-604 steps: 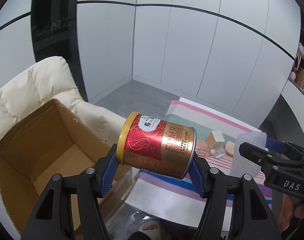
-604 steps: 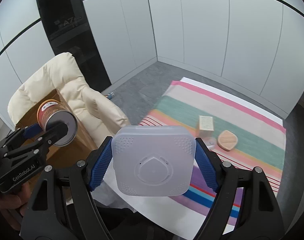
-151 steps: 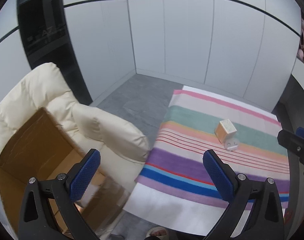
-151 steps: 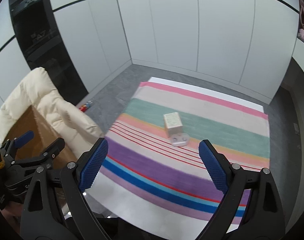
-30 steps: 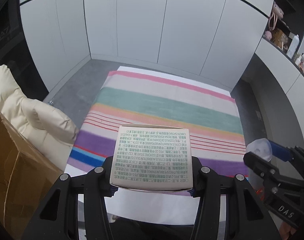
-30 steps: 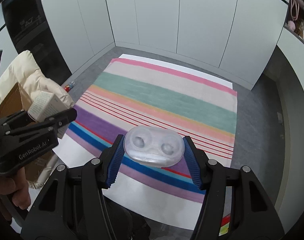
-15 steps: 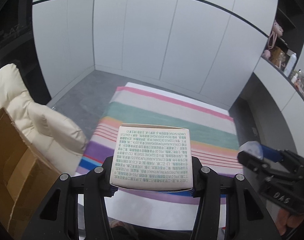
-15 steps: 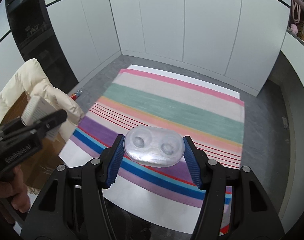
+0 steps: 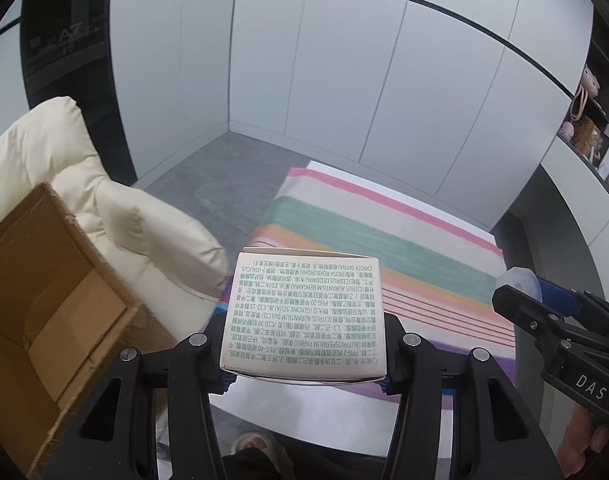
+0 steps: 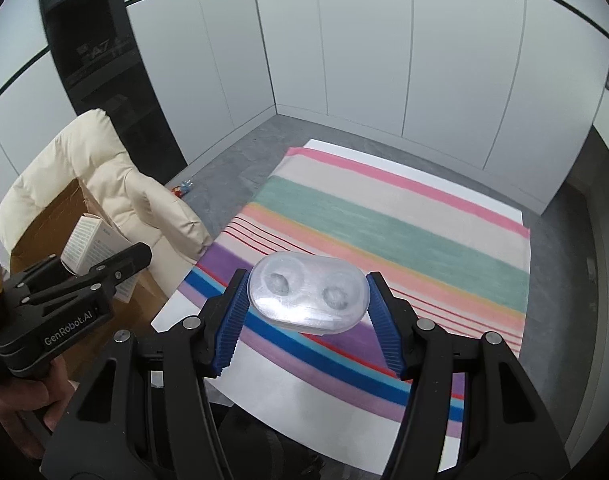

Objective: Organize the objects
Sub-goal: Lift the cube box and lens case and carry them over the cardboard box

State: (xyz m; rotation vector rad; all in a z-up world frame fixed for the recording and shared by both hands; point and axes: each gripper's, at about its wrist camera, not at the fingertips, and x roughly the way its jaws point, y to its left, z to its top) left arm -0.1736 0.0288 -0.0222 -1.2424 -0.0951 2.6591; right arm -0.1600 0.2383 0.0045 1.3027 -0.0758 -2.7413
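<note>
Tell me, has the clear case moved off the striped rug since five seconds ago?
Yes. The clear case lay on the striped rug beside a small box then; now it is lifted above the rug's near edge, clamped in the right tongs.

Matt printed card carton (image 9: 304,316); clear glossy plastic case (image 10: 308,292). Ribbed blue rubbery pads (image 10: 232,316) on matt black plastic. Rough brown cardboard box (image 9: 44,320), cream puffy cloth chair (image 9: 116,216), woven striped rug (image 10: 384,232).

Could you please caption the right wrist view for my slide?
Right gripper holds a clear twin-dome case above the striped rug.
</note>
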